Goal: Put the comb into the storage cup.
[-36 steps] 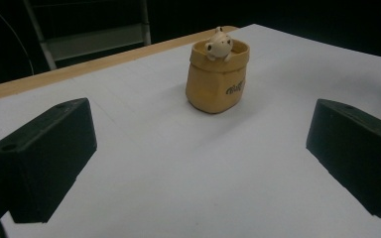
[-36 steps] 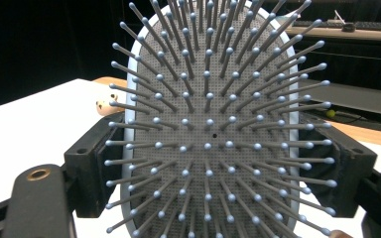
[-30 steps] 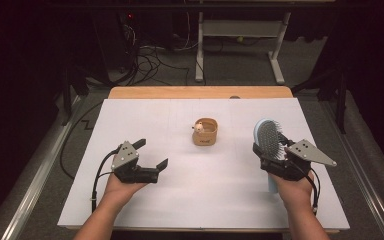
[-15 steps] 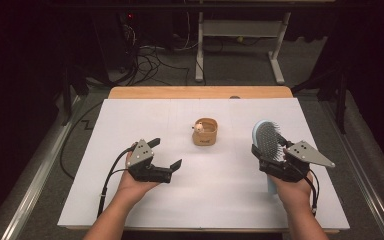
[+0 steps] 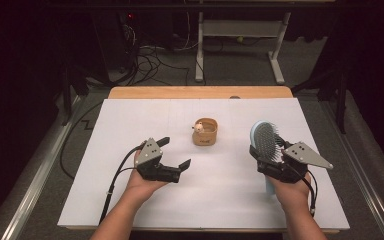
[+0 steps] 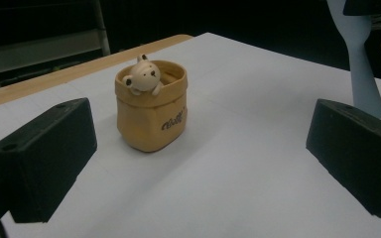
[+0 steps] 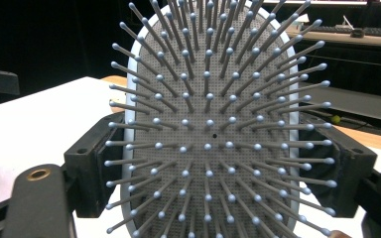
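Observation:
A small tan pouch-shaped pot (image 5: 204,132) with a little bear figure at its rim stands mid-table, and it is upright in the left gripper view (image 6: 151,106). My left gripper (image 5: 175,152) lies low to the left of the pot and points toward it. Its jaws are open and empty (image 6: 198,158), and the pot stands beyond them. On the right, my right gripper (image 5: 267,154) is shut on a light blue hairbrush (image 5: 264,140). The brush head is up and its bristles face the right gripper camera (image 7: 208,124). The brush handle (image 6: 359,64) hangs down.
A white sheet (image 5: 130,125) covers the table, with a wooden strip (image 5: 200,92) along its far edge. Behind the table are a metal desk frame (image 5: 240,30) and cables on the floor (image 5: 145,55). Black cables trail from both grippers toward the near edge.
My left gripper has moved to the right, closer to the pot. The right gripper and the brush have stayed in place.

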`<state>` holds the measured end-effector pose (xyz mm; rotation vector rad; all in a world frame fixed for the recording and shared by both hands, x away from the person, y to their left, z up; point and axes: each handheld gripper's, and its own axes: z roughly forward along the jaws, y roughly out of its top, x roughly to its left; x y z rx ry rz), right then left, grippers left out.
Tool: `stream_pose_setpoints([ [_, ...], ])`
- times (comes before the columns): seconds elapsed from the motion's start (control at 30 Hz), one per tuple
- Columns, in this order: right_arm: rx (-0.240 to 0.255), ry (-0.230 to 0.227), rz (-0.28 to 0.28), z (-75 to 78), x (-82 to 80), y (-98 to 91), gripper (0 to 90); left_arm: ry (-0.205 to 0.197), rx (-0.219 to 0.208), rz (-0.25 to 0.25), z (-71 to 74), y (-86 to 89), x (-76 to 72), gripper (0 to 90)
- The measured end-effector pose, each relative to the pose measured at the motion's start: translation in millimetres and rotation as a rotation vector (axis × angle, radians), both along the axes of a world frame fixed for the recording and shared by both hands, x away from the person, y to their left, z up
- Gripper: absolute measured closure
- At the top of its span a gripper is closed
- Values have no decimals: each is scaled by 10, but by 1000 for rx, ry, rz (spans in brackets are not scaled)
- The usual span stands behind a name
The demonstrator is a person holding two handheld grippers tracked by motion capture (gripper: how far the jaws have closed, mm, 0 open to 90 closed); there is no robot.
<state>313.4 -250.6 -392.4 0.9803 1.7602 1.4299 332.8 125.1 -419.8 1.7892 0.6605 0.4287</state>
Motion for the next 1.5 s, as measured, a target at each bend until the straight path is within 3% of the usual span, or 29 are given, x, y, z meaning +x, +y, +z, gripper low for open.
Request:
stream_pose_setpoints([
  [0.37, -6, -10, 11, 1, -25, 81, 209, -5, -28, -40, 29, -122, -17, 0],
  [0.63, -12, -17, 31, -12, -33, 192, 209, 13, -8, -52, -23, -166, 2, 0],
  [0.8, -15, -31, 44, 11, -19, 275, 209, 12, -17, -50, -3, -156, -13, 1],
  [1.5, -16, -64, 147, 76, 128, 871, 209, -1, -63, -34, 195, 2, -73, 1],
])
